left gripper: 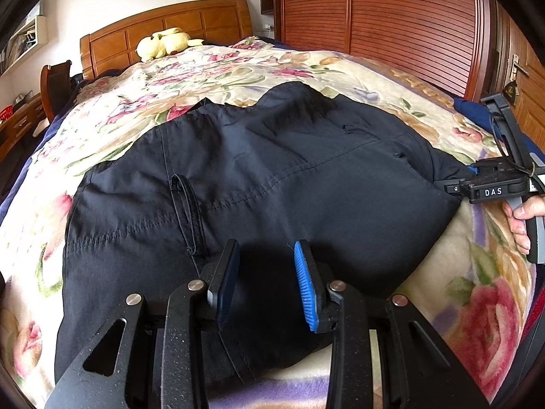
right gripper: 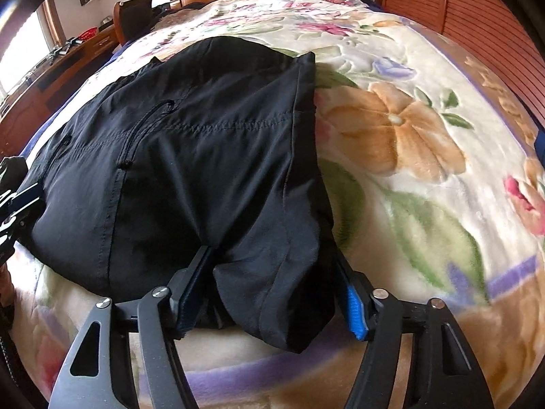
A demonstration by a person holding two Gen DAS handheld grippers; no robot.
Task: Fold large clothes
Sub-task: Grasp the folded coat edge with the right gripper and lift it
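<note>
A black garment (left gripper: 238,177), folded into a thick pile, lies on the floral blanket (left gripper: 238,68) of a bed. It also shows in the right wrist view (right gripper: 190,156). My left gripper (left gripper: 267,255) hovers just over its near edge, jaws open and empty. My right gripper (right gripper: 272,272) is at the garment's near right corner, jaws wide apart with a bunch of black cloth lying between them, not pinched. The right gripper also shows in the left wrist view (left gripper: 456,189) at the garment's right edge, held by a hand.
A yellow plush toy (left gripper: 163,42) lies by the wooden headboard (left gripper: 170,24). A slatted wooden wardrobe (left gripper: 374,10) stands along the right of the bed. A chair (left gripper: 56,81) and a desk (right gripper: 68,54) stand on the left. The floral blanket (right gripper: 408,136) spreads right of the garment.
</note>
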